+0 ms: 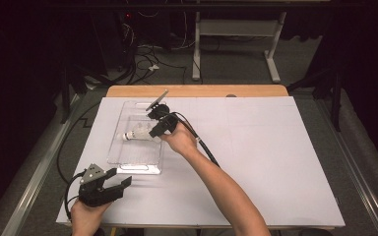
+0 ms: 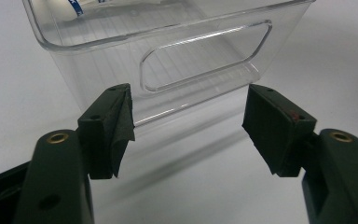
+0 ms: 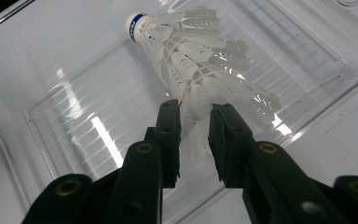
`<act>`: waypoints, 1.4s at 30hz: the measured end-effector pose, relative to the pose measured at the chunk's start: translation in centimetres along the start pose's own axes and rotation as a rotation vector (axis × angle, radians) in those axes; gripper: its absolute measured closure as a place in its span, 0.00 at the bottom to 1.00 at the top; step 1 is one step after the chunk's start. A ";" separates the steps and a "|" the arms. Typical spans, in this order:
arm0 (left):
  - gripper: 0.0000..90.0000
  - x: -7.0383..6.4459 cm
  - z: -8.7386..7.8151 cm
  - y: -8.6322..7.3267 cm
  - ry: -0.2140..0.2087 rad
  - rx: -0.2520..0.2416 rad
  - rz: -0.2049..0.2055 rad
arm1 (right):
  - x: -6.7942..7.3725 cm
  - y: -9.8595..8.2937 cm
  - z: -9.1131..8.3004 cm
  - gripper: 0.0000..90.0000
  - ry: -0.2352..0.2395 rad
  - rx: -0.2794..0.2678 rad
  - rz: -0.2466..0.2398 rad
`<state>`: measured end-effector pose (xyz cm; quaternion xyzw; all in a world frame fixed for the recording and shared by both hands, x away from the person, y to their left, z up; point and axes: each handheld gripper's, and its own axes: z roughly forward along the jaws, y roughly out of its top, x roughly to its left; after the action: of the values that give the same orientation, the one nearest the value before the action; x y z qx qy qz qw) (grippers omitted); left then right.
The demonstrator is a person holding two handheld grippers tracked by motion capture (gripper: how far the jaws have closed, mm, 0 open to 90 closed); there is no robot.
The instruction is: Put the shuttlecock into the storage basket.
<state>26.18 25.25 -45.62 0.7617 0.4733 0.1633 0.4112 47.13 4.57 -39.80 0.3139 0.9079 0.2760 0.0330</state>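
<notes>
I have the right gripper (image 3: 193, 135) over the clear plastic bin (image 1: 128, 164), jaws closed nearly all the way on the feather skirt of a white shuttlecock (image 3: 200, 70). The grip sits on the flared feather tips, not on the cork. The cork end, with its blue band, points away from the jaws and down toward the bin floor. From the high view the shuttlecock (image 1: 139, 132) lies within the bin's outline, at about mid-length; I cannot tell whether the cork touches the floor.

The left gripper (image 1: 114, 183) rests low on the white worktop (image 1: 275, 162), just off the bin's near end wall. Its jaws stand wide open with nothing between them, aimed at the handle cutout (image 2: 205, 58) in that wall.

Risks as I judge them:
- Feathers are thin and springy; more squeeze could crush or bend them.
- A hold on the tips alone could let the shuttlecock pivot or slide free if I swing the wrist.
- The bin is light and unheld; a knock from either gripper could skid it across the worktop.
</notes>
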 end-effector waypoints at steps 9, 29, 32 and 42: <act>0.38 0.1 0.0 0.0 -0.002 0.002 -0.004 | -0.1 -0.3 -0.9 0.79 0.009 -0.031 0.013; 0.38 0.1 0.0 0.0 -0.005 -0.001 -0.012 | -0.3 -0.7 -2.1 0.66 0.009 -0.086 0.008; 0.38 0.2 0.0 0.0 -0.006 -0.001 -0.013 | -0.4 -0.9 -2.3 0.65 0.020 -0.101 0.026; 0.38 0.2 0.0 0.0 -0.005 -0.001 -0.017 | -1.2 -1.7 -2.9 0.59 0.005 -0.126 0.046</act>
<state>26.29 25.41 -45.68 0.7580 0.4785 0.1581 0.4141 46.46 1.41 -38.33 0.3313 0.8812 0.3342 0.0439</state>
